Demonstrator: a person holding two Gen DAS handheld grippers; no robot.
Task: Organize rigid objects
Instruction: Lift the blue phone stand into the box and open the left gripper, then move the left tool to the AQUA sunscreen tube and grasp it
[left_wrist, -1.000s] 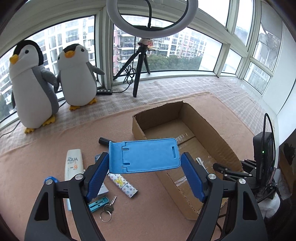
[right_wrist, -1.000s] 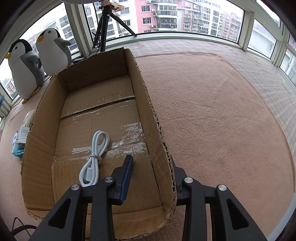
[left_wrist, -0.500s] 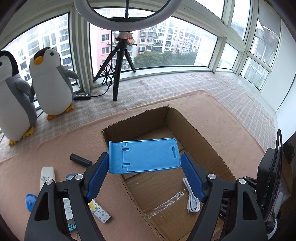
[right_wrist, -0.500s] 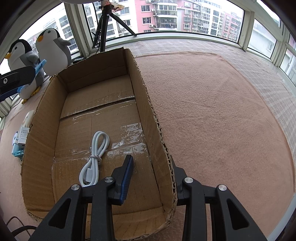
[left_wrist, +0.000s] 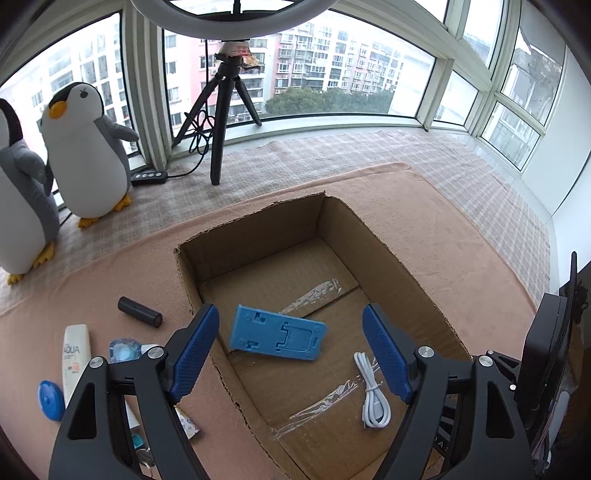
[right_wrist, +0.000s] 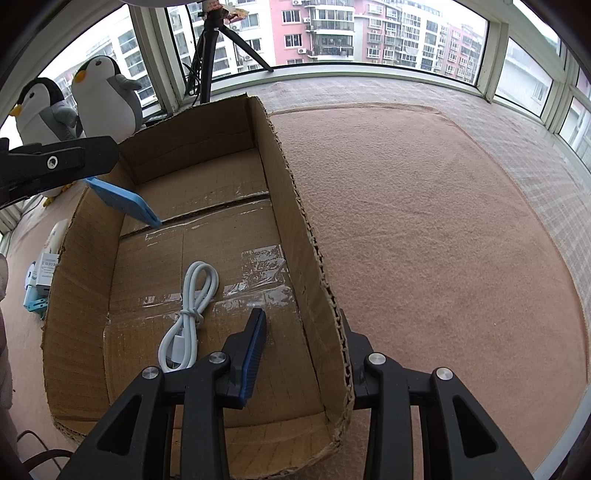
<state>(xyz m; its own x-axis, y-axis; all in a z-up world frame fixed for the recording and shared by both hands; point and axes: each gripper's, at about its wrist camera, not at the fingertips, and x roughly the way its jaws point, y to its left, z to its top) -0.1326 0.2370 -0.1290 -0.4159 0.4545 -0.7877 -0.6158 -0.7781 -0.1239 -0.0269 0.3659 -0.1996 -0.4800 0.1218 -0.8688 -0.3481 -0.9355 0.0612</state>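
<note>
My left gripper (left_wrist: 291, 350) is open above the near left part of the cardboard box (left_wrist: 399, 258). The blue phone stand (left_wrist: 277, 336) is free of the fingers and sits tilted inside the box against its left wall; it also shows in the right wrist view (right_wrist: 123, 201). A white cable (left_wrist: 373, 391) lies on the box floor. My right gripper (right_wrist: 303, 347) is shut on the box's right wall (right_wrist: 314, 266), one finger inside, one outside. On the mat left of the box lie a black cylinder (left_wrist: 139, 312), a sunscreen tube (left_wrist: 75, 354) and a blue round case (left_wrist: 51, 399).
Two plush penguins (left_wrist: 86, 155) stand at the back left by the window. A ring-light tripod (left_wrist: 219, 122) stands behind the box. A black device (left_wrist: 546, 350) is at the right edge. More small items (left_wrist: 123, 349) lie under my left gripper.
My left gripper carried the blue phone stand over the box, then opened; the stand dropped into the box. My right gripper has kept its hold on the box wall.
</note>
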